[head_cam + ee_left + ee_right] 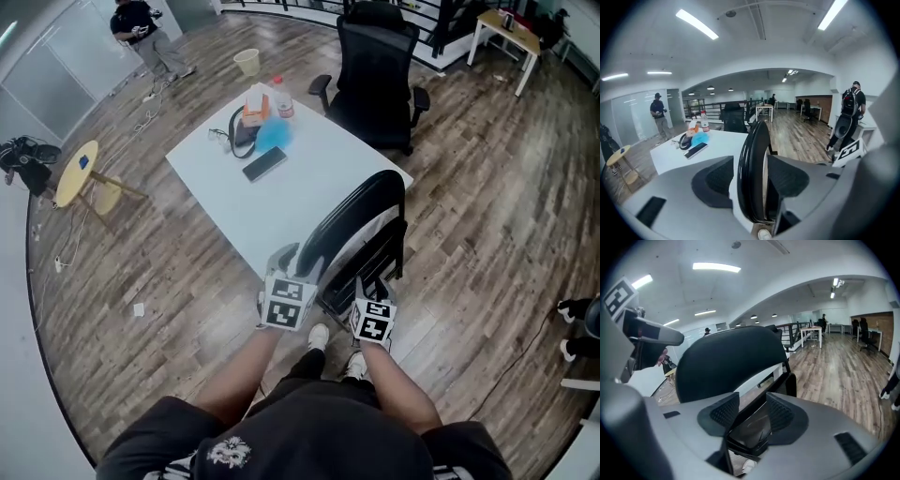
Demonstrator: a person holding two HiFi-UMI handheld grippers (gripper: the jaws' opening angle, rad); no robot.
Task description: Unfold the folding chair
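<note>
The folded black chair [361,214] stands on edge against the near corner of the white table [319,187]. My left gripper [298,265] is at the chair's near top corner. In the left gripper view the backrest's rounded black rim [754,150] runs between the fingers of the left gripper [750,180]; a thin gap shows beside the left pad [712,185], so it is open. My right gripper [362,287] is lower, at the chair's near side. In the right gripper view a black frame tube [751,427] lies between the open fingers of the right gripper [749,416], below the backrest [726,362].
On the table lie a phone [264,163], headphones [239,131], a blue cloth [273,136] and a bottle [281,97]. A black office chair [375,66] stands behind it, a small round yellow table [77,173] at the left. My shoes [319,336] are just below the chair.
</note>
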